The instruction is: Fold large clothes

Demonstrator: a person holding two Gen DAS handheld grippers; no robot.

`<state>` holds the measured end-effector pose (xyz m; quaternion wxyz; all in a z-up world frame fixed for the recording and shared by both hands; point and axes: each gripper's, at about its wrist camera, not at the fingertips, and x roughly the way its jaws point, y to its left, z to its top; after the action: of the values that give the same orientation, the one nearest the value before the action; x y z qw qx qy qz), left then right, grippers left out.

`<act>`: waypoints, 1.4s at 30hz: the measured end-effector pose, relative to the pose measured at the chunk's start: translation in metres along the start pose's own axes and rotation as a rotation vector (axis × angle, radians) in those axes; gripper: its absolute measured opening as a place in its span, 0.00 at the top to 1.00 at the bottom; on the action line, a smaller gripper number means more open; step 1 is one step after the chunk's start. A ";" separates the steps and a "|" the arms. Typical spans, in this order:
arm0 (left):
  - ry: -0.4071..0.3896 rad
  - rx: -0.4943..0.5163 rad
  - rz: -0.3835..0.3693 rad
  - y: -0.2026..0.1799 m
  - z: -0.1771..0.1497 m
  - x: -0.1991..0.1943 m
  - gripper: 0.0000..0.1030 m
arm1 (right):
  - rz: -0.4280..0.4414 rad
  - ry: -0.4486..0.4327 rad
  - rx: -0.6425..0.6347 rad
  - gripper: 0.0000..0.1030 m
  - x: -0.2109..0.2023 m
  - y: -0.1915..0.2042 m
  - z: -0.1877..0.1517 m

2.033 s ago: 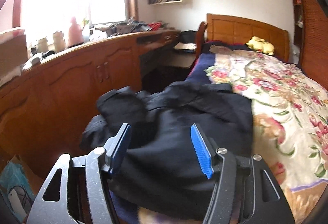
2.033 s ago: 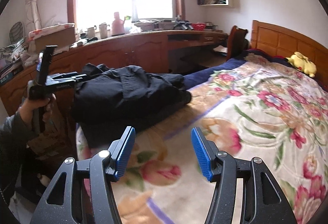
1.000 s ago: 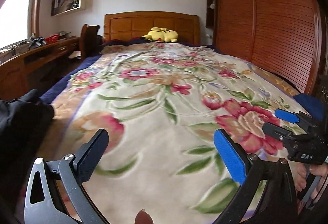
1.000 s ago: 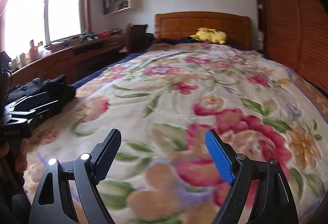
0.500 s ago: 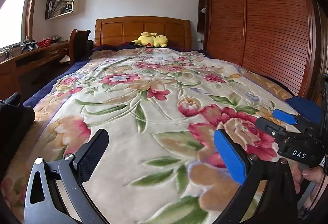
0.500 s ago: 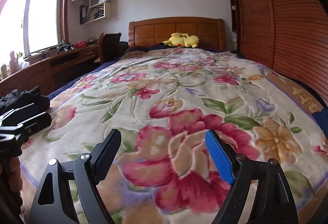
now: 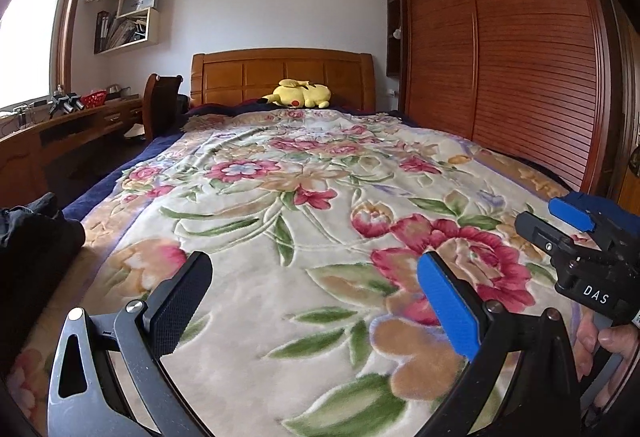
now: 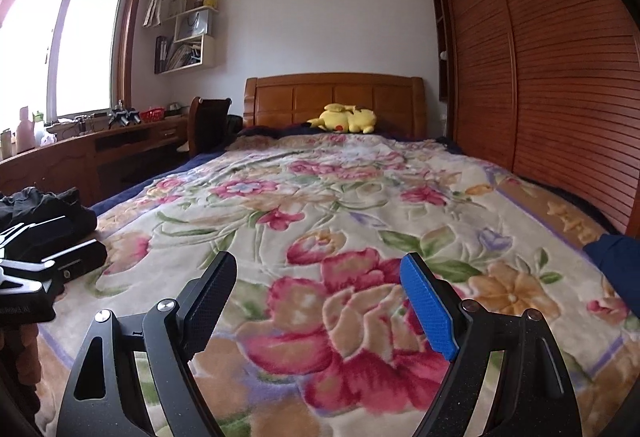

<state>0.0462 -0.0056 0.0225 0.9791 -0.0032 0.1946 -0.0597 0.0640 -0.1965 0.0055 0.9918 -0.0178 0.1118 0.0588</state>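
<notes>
A dark black garment (image 7: 32, 237) lies bunched at the bed's near left corner, also seen at the left edge of the right wrist view (image 8: 44, 209). My left gripper (image 7: 316, 305) hovers open over the floral blanket (image 7: 304, 221), nothing between its fingers. My right gripper (image 8: 320, 301) is open too, above a big red flower on the blanket (image 8: 340, 205). Each gripper shows in the other's view: the right one (image 7: 548, 223) at the far right with a hand (image 7: 600, 341) on its grip, the left one (image 8: 82, 235) beside the black garment. Neither touches the garment.
A yellow plush toy (image 7: 300, 95) rests against the wooden headboard (image 7: 280, 73). A slatted wooden wardrobe (image 7: 500, 77) runs along the right side. A long wooden desk (image 8: 100, 145) and a chair (image 8: 208, 121) stand on the left. A dark blue cloth (image 8: 616, 257) lies at the bed's right edge.
Both views have swung right, from the black garment toward the head of the bed. The garment has slid to the left edge. Both jaws stand wider than two seconds ago.
</notes>
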 end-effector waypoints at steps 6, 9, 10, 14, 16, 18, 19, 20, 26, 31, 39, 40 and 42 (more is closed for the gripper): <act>-0.007 -0.010 0.015 0.010 -0.001 0.000 0.00 | 0.022 0.003 0.003 0.17 0.006 0.000 -0.004; -0.008 -0.008 0.023 0.013 -0.003 0.001 0.00 | 0.024 0.004 0.007 0.17 0.010 -0.001 -0.004; -0.007 -0.008 0.024 0.013 -0.003 0.001 0.00 | 0.025 0.004 0.007 0.17 0.011 -0.001 -0.004; -0.004 -0.005 0.027 0.013 -0.004 0.001 0.00 | 0.027 0.003 0.007 0.17 0.011 -0.002 -0.003; -0.003 -0.002 0.029 0.012 -0.005 0.002 0.00 | 0.031 0.003 0.008 0.17 0.012 -0.002 -0.004; -0.005 -0.004 0.028 0.013 -0.004 0.001 0.00 | 0.030 0.001 0.008 0.17 0.011 -0.002 -0.003; -0.005 -0.004 0.029 0.013 -0.004 0.001 0.00 | 0.031 0.002 0.008 0.17 0.011 -0.002 -0.003; -0.005 -0.001 0.031 0.013 -0.004 0.001 0.00 | 0.032 0.002 0.008 0.17 0.012 -0.002 -0.004; -0.006 -0.001 0.031 0.013 -0.005 0.001 0.00 | 0.033 0.002 0.009 0.17 0.012 -0.002 -0.004; -0.006 -0.003 0.032 0.013 -0.005 0.001 0.00 | 0.035 -0.003 0.008 0.17 0.011 -0.001 -0.004; -0.006 -0.003 0.032 0.014 -0.005 0.001 0.00 | 0.038 -0.007 0.010 0.17 0.010 0.002 -0.005; -0.007 -0.003 0.032 0.015 -0.005 0.001 0.00 | 0.039 -0.007 0.010 0.17 0.010 0.002 -0.005; -0.007 -0.003 0.032 0.014 -0.005 0.001 0.00 | 0.038 -0.007 0.010 0.17 0.010 0.002 -0.005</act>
<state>0.0464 0.0083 0.0171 0.9806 -0.0015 0.1911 -0.0436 0.0726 -0.1936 -0.0019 0.9910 -0.0106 0.1091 0.0774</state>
